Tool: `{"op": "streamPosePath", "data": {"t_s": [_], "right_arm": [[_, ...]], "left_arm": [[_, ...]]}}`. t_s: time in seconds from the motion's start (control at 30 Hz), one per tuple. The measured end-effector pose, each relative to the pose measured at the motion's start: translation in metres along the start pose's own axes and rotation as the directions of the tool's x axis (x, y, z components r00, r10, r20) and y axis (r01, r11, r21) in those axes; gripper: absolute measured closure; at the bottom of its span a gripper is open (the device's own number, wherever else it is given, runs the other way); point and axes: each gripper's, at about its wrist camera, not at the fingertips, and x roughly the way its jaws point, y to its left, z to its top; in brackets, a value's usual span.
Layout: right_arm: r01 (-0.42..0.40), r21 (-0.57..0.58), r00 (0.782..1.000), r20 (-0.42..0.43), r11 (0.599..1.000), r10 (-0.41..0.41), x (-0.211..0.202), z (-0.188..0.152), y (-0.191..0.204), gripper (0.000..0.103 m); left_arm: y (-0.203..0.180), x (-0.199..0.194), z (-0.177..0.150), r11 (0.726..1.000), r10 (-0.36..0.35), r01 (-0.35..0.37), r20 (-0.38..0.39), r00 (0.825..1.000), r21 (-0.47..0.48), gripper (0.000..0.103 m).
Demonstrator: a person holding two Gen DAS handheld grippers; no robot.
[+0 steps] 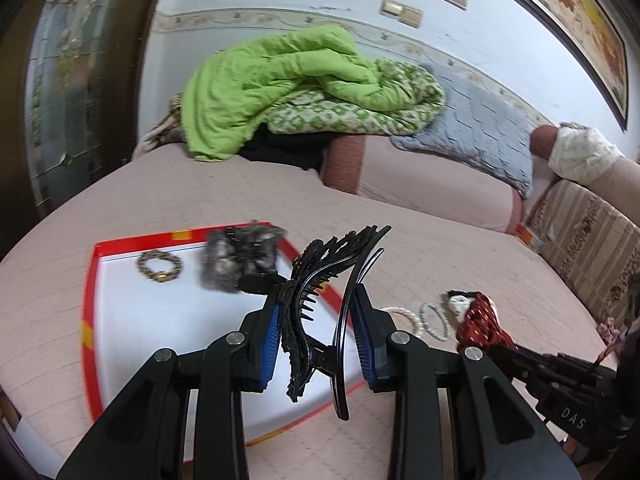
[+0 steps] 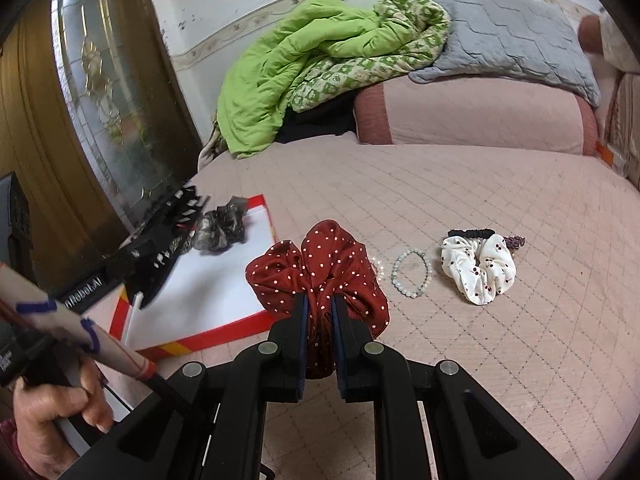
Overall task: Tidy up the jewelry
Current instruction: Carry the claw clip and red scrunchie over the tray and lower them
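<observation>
Both grippers are loaded and carrying pieces toward the red-edged tray (image 1: 90,320) that lies on the bed (image 1: 224,196). The left gripper (image 1: 316,344) is partly closed, its blue pads pressing on the two arms of a black lace hair clip (image 1: 316,280), which hangs over the right part of the tray. The right gripper (image 2: 320,332) is nearly shut, pinching a red dotted scrunchie (image 2: 320,264) just beside the tray's near corner, over the bedspread.

The step in hand looks like the delivery stage: each piece needs to be brought over a free patch of the white tray floor and let go. The next move probably calls for lowering the clip clear of the gold bracelet (image 1: 159,267) and the grey scrunchie (image 1: 236,260) already lying in the tray, then opening the pads.

Still on the bed, well apart from the tray, lie a pale bead bracelet (image 2: 412,274), a pearl bracelet (image 1: 400,314) and a white cherry-print scrunchie (image 2: 480,268). The two grippers are close together, so they could crowd each other at the tray. A green quilt (image 1: 272,84) and a grey pillow (image 2: 512,36) are far back, out of the way.
</observation>
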Motion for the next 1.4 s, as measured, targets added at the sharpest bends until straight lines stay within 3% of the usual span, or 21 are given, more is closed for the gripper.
{"op": "streamPosePath", "data": {"t_s": [0.33, 0.67, 0.97, 1.07, 1.4], "right_arm": [[0.006, -0.010, 0.999, -0.034, 1.000, -0.006, 0.007, -0.005, 0.004, 0.090], [-0.080, -0.031, 0.997, -0.020, 0.996, 0.080, 0.017, 0.015, 0.031, 0.090], [-0.217, -0.013, 0.975, -0.042, 0.976, 0.217, 0.077, 0.052, 0.072, 0.090], [-0.263, -0.017, 0.962, -0.081, 0.965, 0.260, 0.099, 0.057, 0.085, 0.090], [-0.265, -0.025, 0.947, -0.194, 0.964, 0.255, 0.148, 0.055, 0.078, 0.089]], "left_arm": [[0.046, -0.012, 0.001, 0.991, 0.105, -0.104, 0.008, 0.994, -0.090, 0.071], [0.059, -0.004, 0.003, 0.980, 0.168, -0.167, -0.006, 0.986, -0.108, 0.071], [0.092, 0.017, 0.007, 0.951, 0.261, -0.267, -0.059, 0.964, -0.155, 0.071], [0.102, 0.027, 0.004, 0.943, 0.261, -0.276, -0.099, 0.960, -0.185, 0.071], [0.103, 0.061, -0.001, 0.931, 0.265, -0.303, -0.193, 0.945, -0.202, 0.071]]}}
